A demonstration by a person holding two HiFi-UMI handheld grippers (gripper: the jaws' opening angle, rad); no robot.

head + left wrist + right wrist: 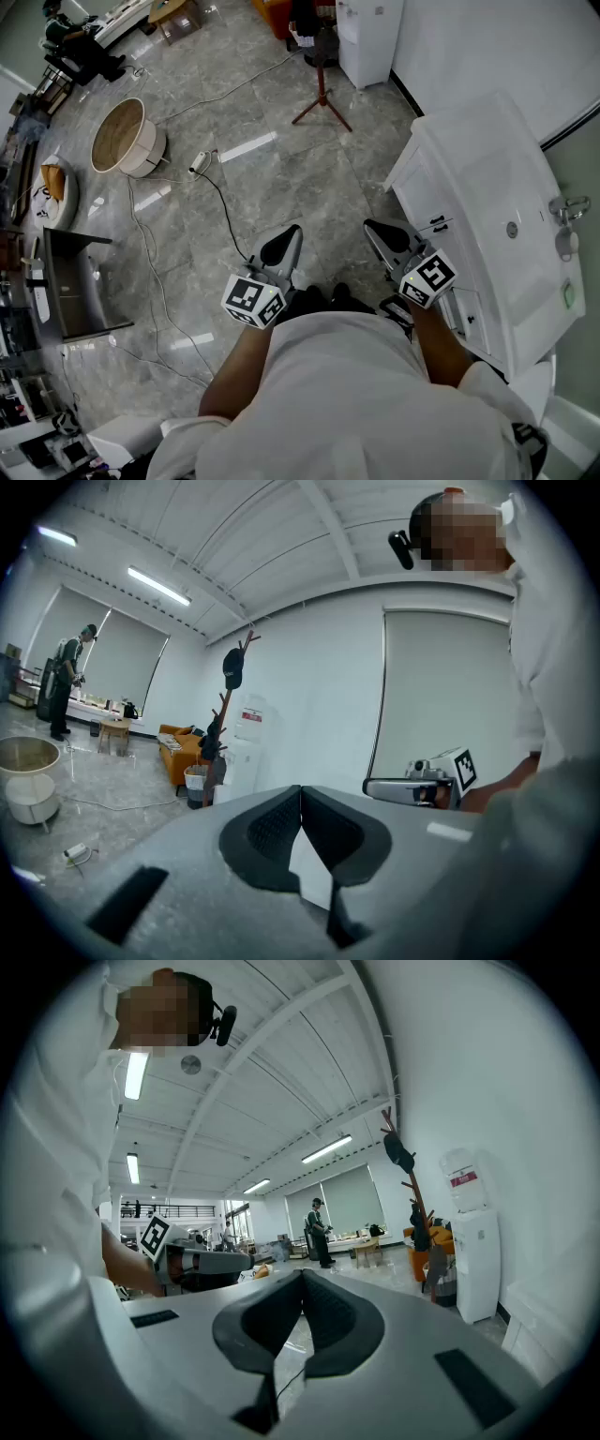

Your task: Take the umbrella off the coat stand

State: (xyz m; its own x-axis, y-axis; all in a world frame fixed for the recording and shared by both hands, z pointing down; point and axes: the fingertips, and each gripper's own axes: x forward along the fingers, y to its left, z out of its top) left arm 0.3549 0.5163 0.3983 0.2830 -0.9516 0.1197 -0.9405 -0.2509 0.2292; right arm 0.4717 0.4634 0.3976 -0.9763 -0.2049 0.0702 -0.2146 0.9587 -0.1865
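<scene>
Left tongs (300,791): closed, nothing between them.
Right tongs (302,1275): closed, empty.
Coat stand (223,726): well apart across the floor, beside a white water dispenser (475,1260).
Umbrella (419,1227): seemingly the dark bundle hanging mid-stand; too small to confirm.
Handling: probably light, limp fabric on a stiff shaft; grip the shaft or handle.
Writing: the dispenser's red label (463,1178) is unreadable.

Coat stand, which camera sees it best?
The left gripper view: the coat stand stands full height against a plain white wall. The right gripper view shows it too, with clutter behind. The head view catches mainly its legs from above.
</scene>
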